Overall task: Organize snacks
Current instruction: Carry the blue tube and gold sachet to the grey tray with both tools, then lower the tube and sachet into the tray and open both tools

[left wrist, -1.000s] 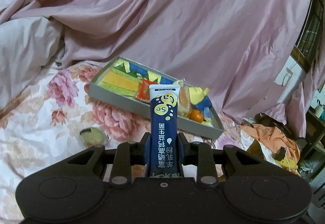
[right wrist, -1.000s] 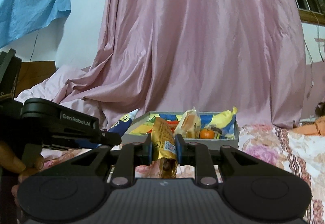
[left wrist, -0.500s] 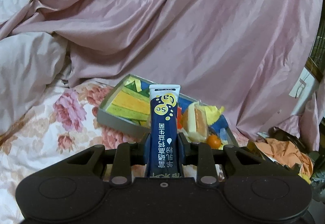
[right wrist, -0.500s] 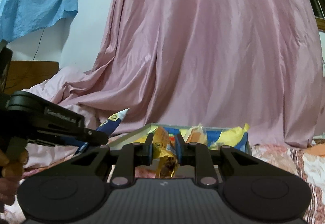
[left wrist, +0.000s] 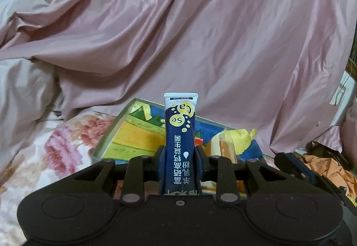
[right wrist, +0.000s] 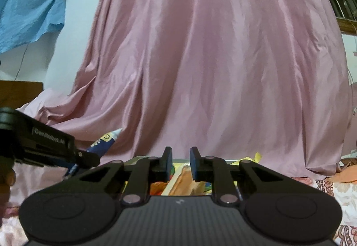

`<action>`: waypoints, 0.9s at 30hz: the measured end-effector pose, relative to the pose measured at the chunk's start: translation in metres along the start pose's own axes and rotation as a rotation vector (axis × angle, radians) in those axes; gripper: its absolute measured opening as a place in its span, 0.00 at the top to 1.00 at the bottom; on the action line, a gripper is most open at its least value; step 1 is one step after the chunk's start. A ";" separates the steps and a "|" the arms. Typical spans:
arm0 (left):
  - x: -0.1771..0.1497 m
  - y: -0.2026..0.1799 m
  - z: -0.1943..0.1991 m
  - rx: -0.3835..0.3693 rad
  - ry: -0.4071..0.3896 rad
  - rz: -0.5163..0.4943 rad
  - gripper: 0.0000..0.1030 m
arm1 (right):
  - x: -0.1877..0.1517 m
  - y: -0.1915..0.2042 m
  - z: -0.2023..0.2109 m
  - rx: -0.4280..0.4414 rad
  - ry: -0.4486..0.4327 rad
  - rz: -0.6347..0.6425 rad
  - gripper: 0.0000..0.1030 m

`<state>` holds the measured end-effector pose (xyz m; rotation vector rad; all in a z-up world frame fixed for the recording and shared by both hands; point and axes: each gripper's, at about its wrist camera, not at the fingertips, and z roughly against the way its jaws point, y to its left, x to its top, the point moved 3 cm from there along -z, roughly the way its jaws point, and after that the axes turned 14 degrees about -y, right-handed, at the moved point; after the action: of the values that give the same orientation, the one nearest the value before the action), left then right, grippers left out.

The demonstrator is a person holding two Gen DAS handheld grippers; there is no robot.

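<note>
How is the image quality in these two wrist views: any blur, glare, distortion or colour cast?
Left wrist view: the navy sachet in the left gripper is sharp, its print readable; the tray and bedding are slightly soft. Right wrist view: the pink curtain and the open right gripper look softly smeared. Both show dim, pinkish indoor light, fisheye bending at the edges, and no strong glare.
</note>
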<state>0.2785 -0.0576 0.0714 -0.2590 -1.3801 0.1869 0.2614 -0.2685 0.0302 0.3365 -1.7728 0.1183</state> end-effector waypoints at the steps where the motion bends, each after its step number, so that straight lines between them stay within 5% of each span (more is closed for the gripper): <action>1: -0.001 -0.002 -0.007 -0.003 0.005 -0.004 0.71 | -0.003 -0.003 -0.005 -0.005 0.009 -0.008 0.81; 15: -0.028 -0.016 -0.087 0.010 0.088 -0.053 0.71 | -0.044 -0.056 -0.034 -0.060 0.173 -0.155 0.78; 27: -0.042 -0.016 -0.114 0.025 0.115 -0.065 0.70 | -0.053 -0.061 -0.038 -0.049 0.189 -0.163 0.55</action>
<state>0.3824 -0.0930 0.0176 -0.2009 -1.2693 0.1331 0.3244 -0.3078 -0.0190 0.4193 -1.5528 -0.0093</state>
